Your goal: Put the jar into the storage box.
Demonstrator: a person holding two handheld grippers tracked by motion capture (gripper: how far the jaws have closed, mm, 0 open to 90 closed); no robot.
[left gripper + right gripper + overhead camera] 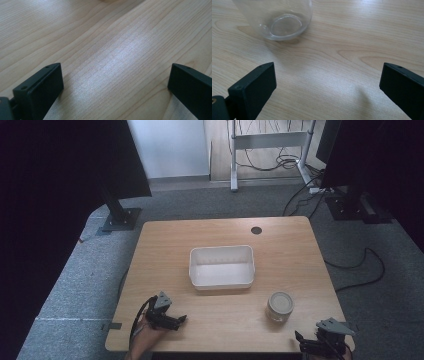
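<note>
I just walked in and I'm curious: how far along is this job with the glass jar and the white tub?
Nothing looks done yet. The glass jar stands upright on the table, apart from the white tub, which looks empty. The right gripper sits open at the near edge, facing the jar without touching it; the left gripper is open over bare wood. Probably left: grasping the jar and moving it, perhaps into the tub.

High view overhead, gripper views close on table (225, 320)
</note>
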